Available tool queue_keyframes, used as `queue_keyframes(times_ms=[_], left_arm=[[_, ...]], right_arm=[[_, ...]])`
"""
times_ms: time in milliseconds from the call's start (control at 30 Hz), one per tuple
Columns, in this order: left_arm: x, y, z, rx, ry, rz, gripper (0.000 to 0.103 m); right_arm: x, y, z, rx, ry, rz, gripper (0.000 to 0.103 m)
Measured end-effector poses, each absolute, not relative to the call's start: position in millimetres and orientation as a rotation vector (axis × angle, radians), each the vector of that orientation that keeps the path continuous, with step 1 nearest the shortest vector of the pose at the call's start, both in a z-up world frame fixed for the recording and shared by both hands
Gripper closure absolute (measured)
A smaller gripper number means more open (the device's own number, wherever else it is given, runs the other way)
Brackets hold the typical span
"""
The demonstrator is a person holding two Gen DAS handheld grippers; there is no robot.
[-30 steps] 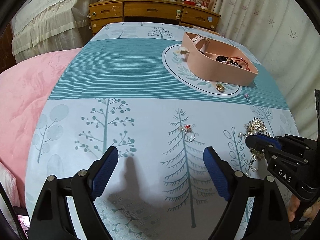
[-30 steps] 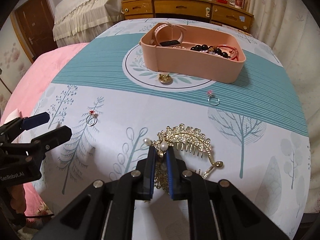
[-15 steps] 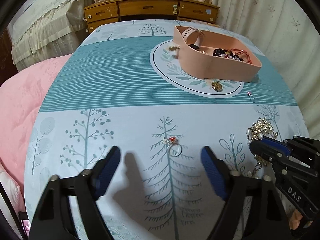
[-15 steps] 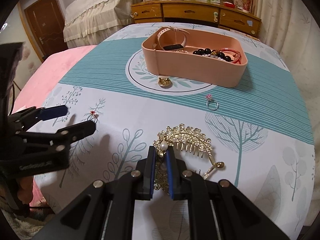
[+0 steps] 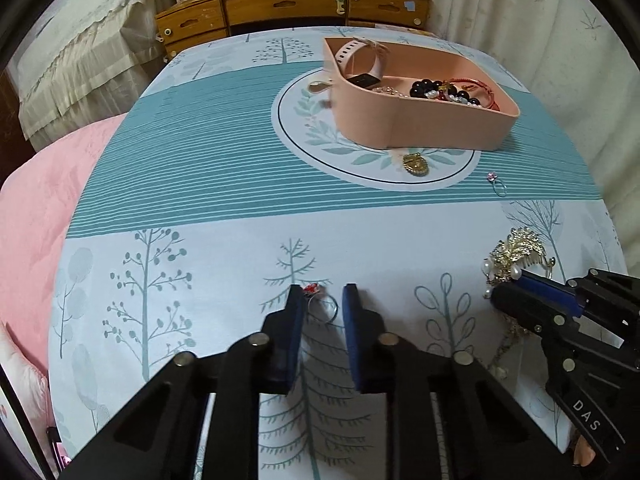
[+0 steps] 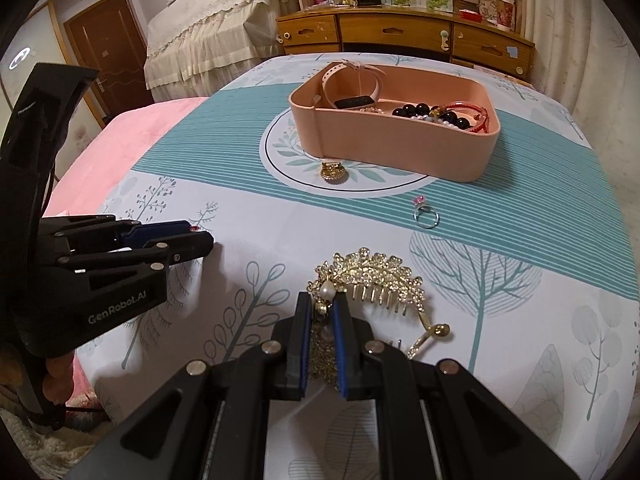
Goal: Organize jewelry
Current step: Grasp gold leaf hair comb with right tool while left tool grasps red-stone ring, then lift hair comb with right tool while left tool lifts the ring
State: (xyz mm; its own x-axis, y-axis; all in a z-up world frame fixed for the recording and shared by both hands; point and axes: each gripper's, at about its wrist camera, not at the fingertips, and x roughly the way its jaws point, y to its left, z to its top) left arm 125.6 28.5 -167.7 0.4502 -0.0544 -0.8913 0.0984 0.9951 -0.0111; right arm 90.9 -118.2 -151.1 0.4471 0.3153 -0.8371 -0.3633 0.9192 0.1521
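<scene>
My left gripper (image 5: 322,294) is nearly closed around a silver ring with a red stone (image 5: 322,305) lying on the tablecloth; its fingers flank the ring with a small gap. My right gripper (image 6: 322,300) is shut on the pearl end of a gold hair comb (image 6: 376,280), which rests on the cloth. The comb also shows in the left wrist view (image 5: 516,254). A pink tray (image 6: 400,144) holds a watch and bead bracelets. A gold pendant (image 6: 333,171) and a ring with a pink stone (image 6: 426,214) lie in front of the tray.
The table carries a blue-and-white tree-print cloth (image 5: 200,160). A pink blanket (image 5: 36,200) lies at its left. A wooden dresser (image 6: 400,36) and a bed stand behind the table. The left gripper shows at the left of the right wrist view (image 6: 196,236).
My left gripper moved forward to the red-stone ring and closed from wide open to nearly shut around it. My right gripper stayed shut on the comb.
</scene>
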Motion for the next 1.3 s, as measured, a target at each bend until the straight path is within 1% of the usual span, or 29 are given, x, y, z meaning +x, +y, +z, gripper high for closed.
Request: queue_keyframes(times_ms=[133,300,367,400,600,867,1000,1233,1267,1300], left_arm=[[125.1,29.7,-166.7,0.027,1.103,-0.097,0.091],[126.0,34.3,-167.2,-0.001,1.105,-0.113,0.093],[125.3,36.6,-166.5,-0.013,1.102,-0.118,0.099],[125.0,37.2,-166.1,-0.018,1.105,-0.124,0.099],[122.4,39.4,-159.1,-0.034,1.087,-0.139,0.099],[110.4,48.8,-138.9,-0.097,1.017,-0.213,0.100],[107.0,58.3,-135.1,-0.133,1.007,-0.234,0.100],[105.6,63.6,-133.9,-0.116,1.003,-0.210,0.100],[106.5,62.3,-135.4,-0.111,1.009,-0.219,0.099],[107.3,60.7,-137.3,-0.104,1.016,-0.226,0.093]], right_arm=[[90.7,-118.1,-151.1,-0.052,1.025,0.416,0.093],[91.0,-117.9,-150.7,-0.047,1.028,0.407,0.093],[90.5,-118.0,-149.2,-0.047,1.023,0.403,0.093],[90.1,-117.6,-147.7,-0.048,1.019,0.401,0.093],[87.0,-116.5,-135.4,-0.053,0.983,0.398,0.093],[83.8,-118.8,-120.9,-0.044,0.939,0.395,0.093],[81.8,-120.3,-117.3,-0.040,0.926,0.398,0.093],[83.5,-124.0,-118.4,-0.019,0.925,0.400,0.093],[83.2,-124.4,-119.0,-0.017,0.926,0.401,0.093],[82.9,-124.8,-119.3,-0.015,0.927,0.402,0.093]])
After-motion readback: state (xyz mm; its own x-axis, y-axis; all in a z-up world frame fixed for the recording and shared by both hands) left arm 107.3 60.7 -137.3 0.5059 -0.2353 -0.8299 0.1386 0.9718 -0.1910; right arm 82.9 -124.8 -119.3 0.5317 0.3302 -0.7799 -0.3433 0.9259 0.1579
